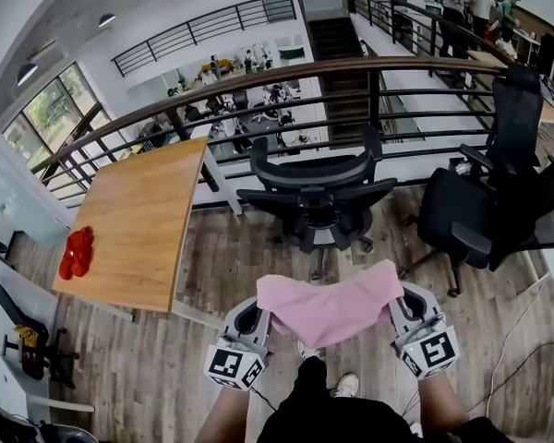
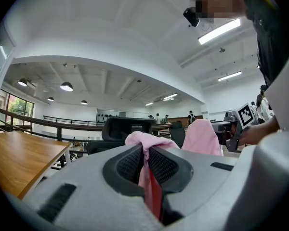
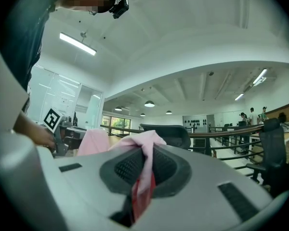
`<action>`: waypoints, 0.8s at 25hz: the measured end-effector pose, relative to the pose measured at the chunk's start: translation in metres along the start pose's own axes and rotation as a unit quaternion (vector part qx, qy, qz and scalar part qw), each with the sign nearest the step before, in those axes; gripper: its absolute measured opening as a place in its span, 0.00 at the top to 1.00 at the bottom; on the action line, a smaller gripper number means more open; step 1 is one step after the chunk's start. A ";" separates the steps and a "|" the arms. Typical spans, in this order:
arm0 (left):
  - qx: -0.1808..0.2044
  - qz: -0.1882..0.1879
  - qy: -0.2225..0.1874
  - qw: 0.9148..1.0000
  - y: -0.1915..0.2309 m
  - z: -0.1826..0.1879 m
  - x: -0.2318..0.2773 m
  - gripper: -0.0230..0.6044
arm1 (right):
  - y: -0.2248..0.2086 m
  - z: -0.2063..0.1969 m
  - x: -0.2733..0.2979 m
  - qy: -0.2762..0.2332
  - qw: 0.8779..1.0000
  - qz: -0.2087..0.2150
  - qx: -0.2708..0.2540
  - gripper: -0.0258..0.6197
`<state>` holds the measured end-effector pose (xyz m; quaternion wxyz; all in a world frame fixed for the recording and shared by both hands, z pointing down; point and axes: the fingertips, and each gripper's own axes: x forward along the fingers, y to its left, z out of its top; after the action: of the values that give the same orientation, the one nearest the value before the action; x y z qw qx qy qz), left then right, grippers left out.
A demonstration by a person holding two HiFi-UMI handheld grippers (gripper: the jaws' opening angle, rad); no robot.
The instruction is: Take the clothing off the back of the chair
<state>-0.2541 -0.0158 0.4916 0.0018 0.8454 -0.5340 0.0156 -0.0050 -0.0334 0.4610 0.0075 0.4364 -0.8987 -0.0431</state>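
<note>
A pink garment hangs stretched between my two grippers, close in front of the person's body. My left gripper is shut on its left corner, and my right gripper is shut on its right corner. In the left gripper view the pink cloth is pinched between the jaws, as is the pink cloth in the right gripper view. The black office chair stands ahead of me, its back bare, apart from the garment.
A wooden table stands at the left with a red cloth on its near left part. Another black chair is at the right. A railing runs behind the chairs. Cables lie on the floor at right.
</note>
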 end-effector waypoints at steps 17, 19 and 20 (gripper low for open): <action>-0.008 0.020 -0.002 1.000 -0.004 0.000 -0.005 0.91 | -0.005 -0.001 -0.007 0.004 1.000 -0.014 0.004 0.92; -0.008 0.021 -0.001 1.000 -0.003 -0.001 -0.004 0.91 | -0.005 -0.002 -0.008 0.005 1.000 -0.015 0.005 0.92; -0.008 0.021 0.000 1.000 -0.003 -0.001 -0.004 0.91 | -0.005 -0.002 -0.008 0.005 1.000 -0.016 0.006 0.92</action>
<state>-0.2531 -0.0106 0.4929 0.0086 0.8341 -0.5514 0.0111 0.0041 -0.0305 0.4628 0.0086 0.4511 -0.8917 -0.0356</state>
